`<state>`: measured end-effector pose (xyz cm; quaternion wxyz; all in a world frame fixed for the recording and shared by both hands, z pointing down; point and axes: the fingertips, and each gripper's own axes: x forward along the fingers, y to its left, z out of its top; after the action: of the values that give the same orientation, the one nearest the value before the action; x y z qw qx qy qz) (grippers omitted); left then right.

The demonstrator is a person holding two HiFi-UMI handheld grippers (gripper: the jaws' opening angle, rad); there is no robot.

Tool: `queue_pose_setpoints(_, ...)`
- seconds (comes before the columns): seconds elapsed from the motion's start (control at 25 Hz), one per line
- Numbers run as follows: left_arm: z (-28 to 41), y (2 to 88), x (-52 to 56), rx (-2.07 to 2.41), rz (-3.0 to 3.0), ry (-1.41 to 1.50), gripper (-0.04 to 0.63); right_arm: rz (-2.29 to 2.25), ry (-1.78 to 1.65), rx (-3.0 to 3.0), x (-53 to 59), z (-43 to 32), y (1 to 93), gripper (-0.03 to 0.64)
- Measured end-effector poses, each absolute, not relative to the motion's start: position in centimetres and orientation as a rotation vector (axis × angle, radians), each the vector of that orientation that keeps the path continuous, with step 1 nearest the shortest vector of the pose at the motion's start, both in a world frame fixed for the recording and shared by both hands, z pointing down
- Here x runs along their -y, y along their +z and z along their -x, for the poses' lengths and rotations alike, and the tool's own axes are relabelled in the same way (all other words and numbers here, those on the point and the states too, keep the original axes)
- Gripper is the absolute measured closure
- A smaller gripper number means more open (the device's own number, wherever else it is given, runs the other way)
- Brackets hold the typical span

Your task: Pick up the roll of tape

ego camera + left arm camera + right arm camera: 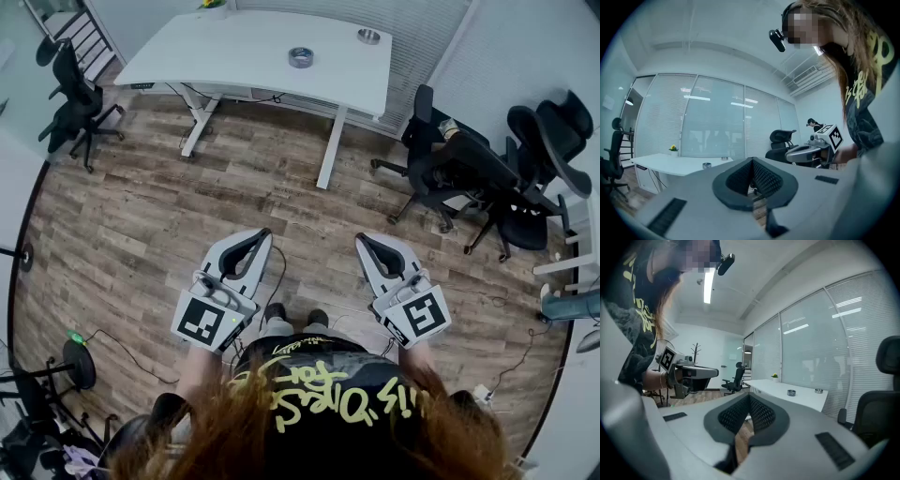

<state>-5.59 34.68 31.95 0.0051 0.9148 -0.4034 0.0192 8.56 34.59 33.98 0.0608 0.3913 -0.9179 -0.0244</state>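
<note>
Standing on the wood floor [141, 225], a person holds the left tool [262, 234] and the right tool [362, 240] level and side by side. Each tool's jaws are pressed together on nothing. Well beyond them the roll of tape [301, 57] lies on the white desk [216, 52]. A second small round thing [368, 36] sits nearer the desk's far edge.

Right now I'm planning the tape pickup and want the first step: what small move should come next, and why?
Probably a step forward toward the white rectangular table. The grey roll of tape lies on it across the wood floor, well beyond the left gripper and right gripper, both shut, empty and level.
</note>
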Motion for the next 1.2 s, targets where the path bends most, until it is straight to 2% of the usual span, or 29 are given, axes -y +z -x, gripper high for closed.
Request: queue_pose_setpoints(1.2, 6.3, 31.7, -34.4, 1.270, -2.869, 0.030, 0.603, -1.180, -0.064, 2.770, -34.6, -7.4, 34.6, 0.615)
